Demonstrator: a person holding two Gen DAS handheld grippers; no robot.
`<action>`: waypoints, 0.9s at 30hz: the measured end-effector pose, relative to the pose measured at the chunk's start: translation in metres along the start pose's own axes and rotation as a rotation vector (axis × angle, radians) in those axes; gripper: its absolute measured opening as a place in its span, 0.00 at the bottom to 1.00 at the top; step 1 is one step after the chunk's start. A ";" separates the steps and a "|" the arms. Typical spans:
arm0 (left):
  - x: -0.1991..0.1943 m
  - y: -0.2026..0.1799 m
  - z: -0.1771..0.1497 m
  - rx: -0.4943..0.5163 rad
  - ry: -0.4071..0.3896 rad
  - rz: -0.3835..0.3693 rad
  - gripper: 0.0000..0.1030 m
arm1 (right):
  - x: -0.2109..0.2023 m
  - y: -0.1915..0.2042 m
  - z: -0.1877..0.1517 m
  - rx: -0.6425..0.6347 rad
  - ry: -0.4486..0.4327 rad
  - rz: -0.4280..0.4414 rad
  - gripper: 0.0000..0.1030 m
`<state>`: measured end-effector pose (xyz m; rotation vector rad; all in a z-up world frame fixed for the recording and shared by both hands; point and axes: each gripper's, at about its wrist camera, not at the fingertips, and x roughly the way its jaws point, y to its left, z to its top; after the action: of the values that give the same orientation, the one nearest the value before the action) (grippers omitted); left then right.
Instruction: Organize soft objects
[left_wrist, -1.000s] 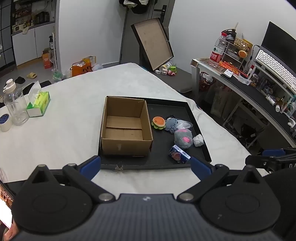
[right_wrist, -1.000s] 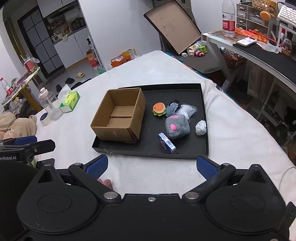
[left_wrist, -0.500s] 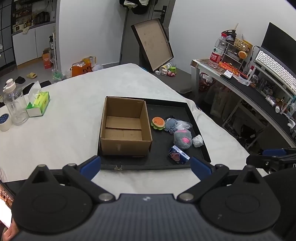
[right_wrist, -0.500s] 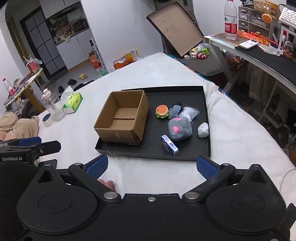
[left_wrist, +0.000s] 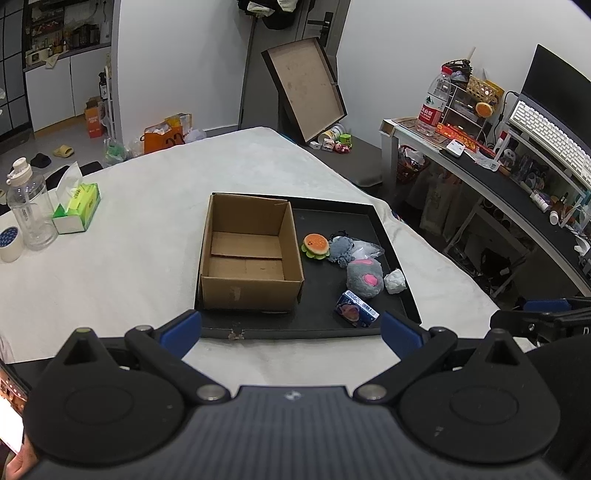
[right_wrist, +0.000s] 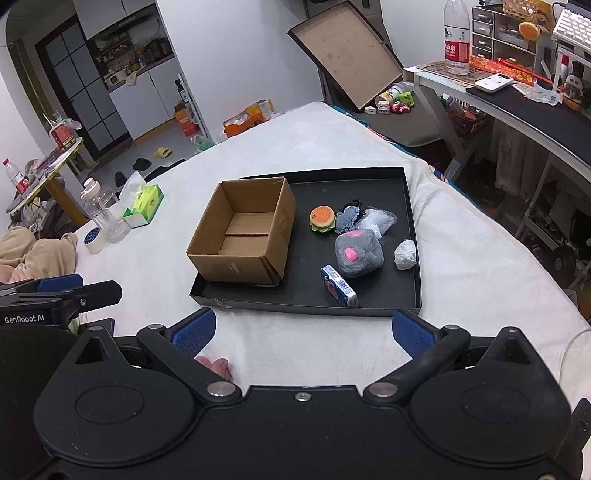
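White cloth covers the worktop (left_wrist: 147, 229), which fills the middle of both wrist views; cupboards, a propped board and a cluttered desk lie beyond its far and right edges. Left tool (left_wrist: 291, 330): held level and low at the near edge, pointing far, blue fingertips spread wide with nothing between them. Right tool (right_wrist: 303, 330): same low, level pose just beside it on the right, likewise spread wide and empty; part of a hand (right_wrist: 216, 367) shows under its left finger. Black tray (left_wrist: 395, 280): lies flat just past both tools, apart from them. Cardboard box (left_wrist: 251, 280): open-topped, empty, in the tray's left half. Soft objects, tray's right half: burger plush (left_wrist: 316, 246) nearest the box; grey-blue plush (left_wrist: 340, 249) touching a clear bag (left_wrist: 365, 251); grey cube plush (left_wrist: 364, 277) with pink patch; white wad (left_wrist: 394, 281) at right; blue packet (left_wrist: 355, 314) nearest the tools. Bare cloth lies open on all sides of the tray; a bottle (left_wrist: 29, 206), tissue box (left_wrist: 77, 208) and tape roll (left_wrist: 9, 243) stand well apart at far left.
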<state>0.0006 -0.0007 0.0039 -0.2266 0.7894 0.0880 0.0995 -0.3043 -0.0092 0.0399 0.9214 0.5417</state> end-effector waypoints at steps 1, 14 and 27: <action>0.000 0.000 0.000 0.000 0.000 0.000 1.00 | 0.000 0.000 0.000 0.000 -0.001 -0.001 1.00; 0.000 0.000 0.000 0.001 -0.001 0.000 1.00 | -0.001 0.001 -0.002 0.006 -0.001 -0.002 1.00; 0.000 0.000 0.000 0.002 -0.002 0.001 1.00 | -0.001 0.000 -0.001 0.008 -0.001 -0.001 1.00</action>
<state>0.0002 -0.0003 0.0040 -0.2237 0.7876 0.0886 0.0978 -0.3051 -0.0092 0.0465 0.9228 0.5371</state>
